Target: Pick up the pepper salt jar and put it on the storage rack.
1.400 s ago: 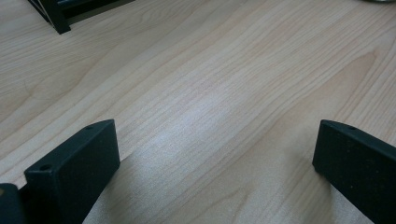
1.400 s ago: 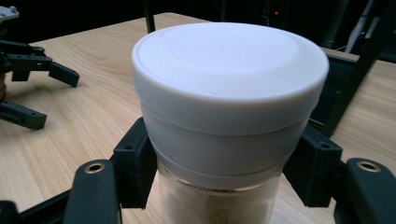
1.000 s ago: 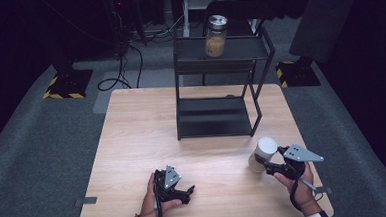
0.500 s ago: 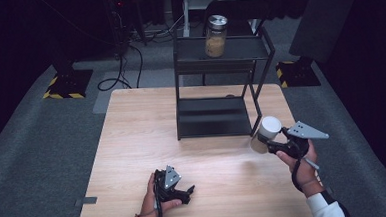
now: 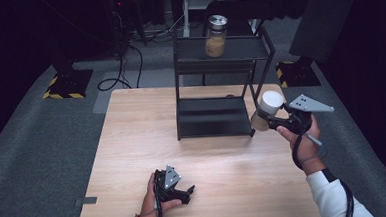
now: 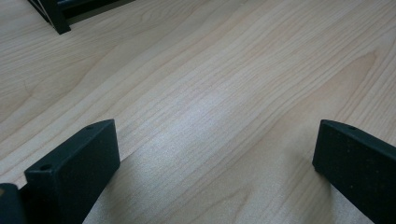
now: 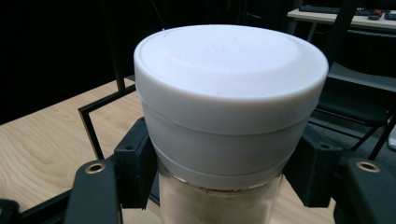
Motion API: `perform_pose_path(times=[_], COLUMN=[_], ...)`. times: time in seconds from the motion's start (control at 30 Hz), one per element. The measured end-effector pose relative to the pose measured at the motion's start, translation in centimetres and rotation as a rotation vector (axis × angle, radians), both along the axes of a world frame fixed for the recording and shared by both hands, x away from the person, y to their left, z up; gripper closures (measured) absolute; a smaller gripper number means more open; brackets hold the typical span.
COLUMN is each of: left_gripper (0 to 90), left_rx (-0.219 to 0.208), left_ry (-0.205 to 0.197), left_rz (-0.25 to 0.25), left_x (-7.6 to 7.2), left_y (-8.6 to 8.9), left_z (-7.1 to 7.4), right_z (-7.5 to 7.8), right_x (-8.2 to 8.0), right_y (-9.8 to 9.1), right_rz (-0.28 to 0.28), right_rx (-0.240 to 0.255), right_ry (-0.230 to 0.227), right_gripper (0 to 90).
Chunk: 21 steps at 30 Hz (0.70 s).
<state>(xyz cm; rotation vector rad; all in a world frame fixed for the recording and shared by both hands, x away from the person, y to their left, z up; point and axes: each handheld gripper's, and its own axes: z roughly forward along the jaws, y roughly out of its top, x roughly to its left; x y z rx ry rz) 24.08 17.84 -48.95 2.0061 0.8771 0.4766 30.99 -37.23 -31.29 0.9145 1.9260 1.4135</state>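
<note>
Gripping a clear glass jar with a broad white plastic lid (image 7: pixel 231 100), my right gripper (image 5: pixel 274 118) has its two black jaws clamped on the glass just under the lid, one pad on each side. Seen along the jaws in the right gripper view, the lid is smooth and matte, round, with a shallow raised rim on top and a stepped band around its lower edge; below it the glass wall shows a pale beige, sandy filling. In the high view the jar (image 5: pixel 266 110) hangs in the air, tilted with its lid toward the far side, above the right edge of the light wooden table (image 5: pixel 132 141) and just beside the right front leg of the black metal two-tier shelf rack (image 5: pixel 215 87). On the rack's top shelf stands a second clear jar with a silver metal lid (image 5: pixel 215 35), filled with something tan. My left gripper (image 5: pixel 188 193) rests low on the table near its front edge, held in my left hand (image 5: pixel 153 198), and its jaws stand wide apart with nothing but bare wood grain between them in the left gripper view
</note>
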Motion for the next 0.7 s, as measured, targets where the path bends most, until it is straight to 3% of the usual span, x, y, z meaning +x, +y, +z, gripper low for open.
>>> perform_pose_path(times=[0.13, 0.7], left_gripper=[0.5, 0.6], left_rx=[0.001, 0.003], left_ry=[0.0, 0.0], left_rz=[0.0, -0.001], left_x=[0.0, 0.0], left_y=[0.0, 0.0], left_z=[0.0, 0.0], right_z=[1.6, 7.4], right_x=[1.0, 3.3], right_y=[0.5, 2.2], right_rz=[-0.006, -0.015], right_rx=[0.007, -0.02], right_ry=[0.016, -0.026], right_gripper=[35.5, 35.5])
